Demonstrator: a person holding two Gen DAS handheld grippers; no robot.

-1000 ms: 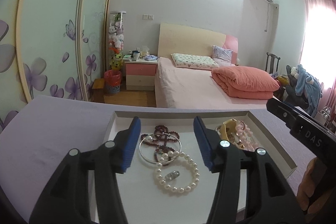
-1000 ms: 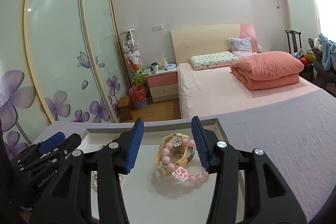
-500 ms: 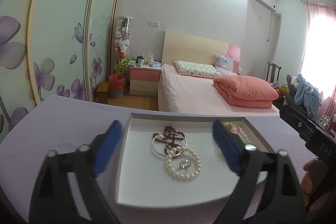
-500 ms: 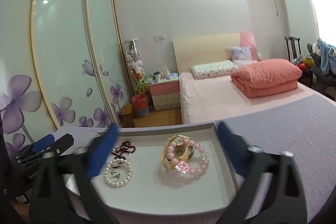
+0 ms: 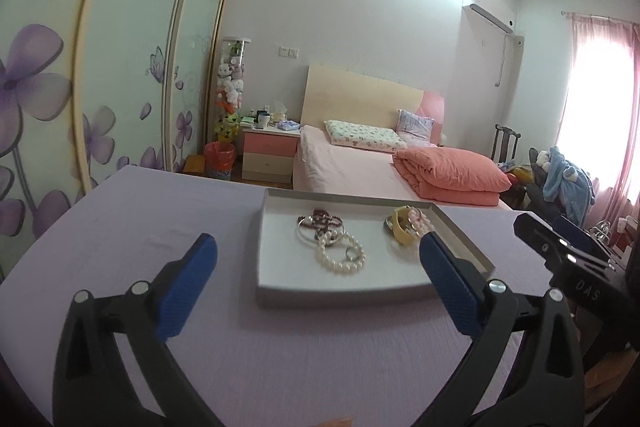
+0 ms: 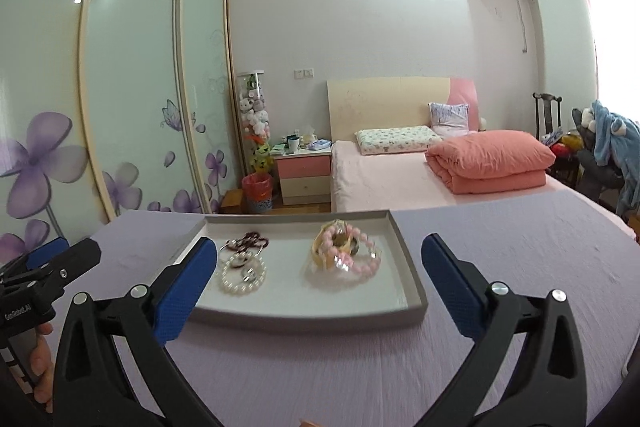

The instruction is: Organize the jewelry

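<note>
Sitting on the lavender worktop point(image 5: 168, 223), the shallow grey tray point(image 5: 340, 291) has all the jewelry in it: a pearl bracelet point(image 5: 340, 255), dark red beads point(image 5: 322, 219) and a silver bangle point(image 5: 308, 235) bunched on its left, a pink bead bracelet point(image 6: 354, 254) with a yellow watch point(image 5: 402, 230) on its right. Both sets of tongs, left point(image 5: 318, 285) and right point(image 6: 319, 285), have just been opening and now gape wide with nothing between them, well short of the tray. "DAS" reads on the right tool's side, "GenRobot.AI" on the left one
</note>
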